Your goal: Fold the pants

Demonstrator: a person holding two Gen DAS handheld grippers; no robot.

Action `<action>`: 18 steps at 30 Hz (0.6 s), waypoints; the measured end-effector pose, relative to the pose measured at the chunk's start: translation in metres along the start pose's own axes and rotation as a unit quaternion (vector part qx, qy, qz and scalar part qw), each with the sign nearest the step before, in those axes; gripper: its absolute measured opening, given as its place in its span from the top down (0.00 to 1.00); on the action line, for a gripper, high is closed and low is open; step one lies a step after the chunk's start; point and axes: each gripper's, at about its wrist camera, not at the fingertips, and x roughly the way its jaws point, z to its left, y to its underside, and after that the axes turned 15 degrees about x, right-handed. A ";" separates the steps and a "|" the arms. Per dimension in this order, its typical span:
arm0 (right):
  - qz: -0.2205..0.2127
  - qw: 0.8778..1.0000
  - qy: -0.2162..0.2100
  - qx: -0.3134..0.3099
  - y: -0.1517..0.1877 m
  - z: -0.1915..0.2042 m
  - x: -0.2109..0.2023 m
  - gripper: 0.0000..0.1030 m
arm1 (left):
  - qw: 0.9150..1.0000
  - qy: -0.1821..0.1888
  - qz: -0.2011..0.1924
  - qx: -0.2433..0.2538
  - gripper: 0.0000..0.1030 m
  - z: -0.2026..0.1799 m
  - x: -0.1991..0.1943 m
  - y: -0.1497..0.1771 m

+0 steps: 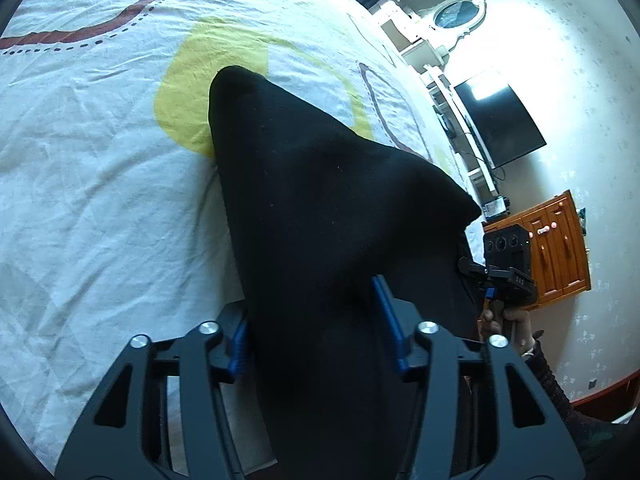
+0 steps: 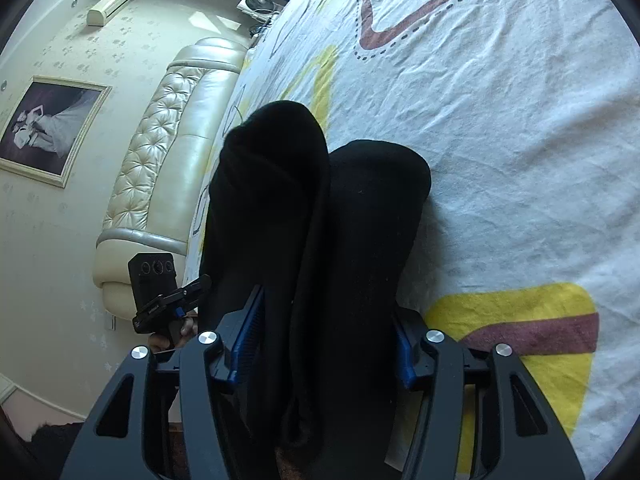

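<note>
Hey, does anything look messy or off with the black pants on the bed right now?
Nothing looks damaged or spilled. The black pants run up between the fingers of both the left gripper and the right gripper, one end draped on the bedsheet. The sheet is wrinkled, nothing more.

Cool daylight, wall glare, fisheye-warped edges

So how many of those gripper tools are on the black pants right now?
2. The left gripper has the black pants between its blue pads; the right gripper has another bunched part between its pads, over the patterned bedsheet.
</note>
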 end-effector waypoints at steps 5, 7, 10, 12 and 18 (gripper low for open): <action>-0.037 0.997 -0.061 0.028 -0.012 -0.017 -0.029 0.26 | 0.999 0.029 -0.036 -0.023 0.28 0.021 -0.022 0.004; -0.038 0.996 -0.075 0.043 -0.021 -0.023 -0.026 0.26 | 0.998 0.030 -0.035 -0.039 0.28 0.031 -0.016 -0.001; -0.030 0.996 -0.077 0.030 -0.035 -0.017 -0.012 0.26 | 0.998 0.028 -0.037 -0.048 0.28 0.040 -0.002 -0.012; -0.023 0.998 -0.057 0.008 -0.042 -0.007 -0.003 0.20 | 0.998 0.026 -0.041 -0.041 0.28 0.038 0.006 -0.021; -0.015 1.000 -0.019 0.000 -0.054 0.003 0.002 0.19 | 0.998 0.020 -0.042 -0.036 0.27 0.038 0.021 -0.039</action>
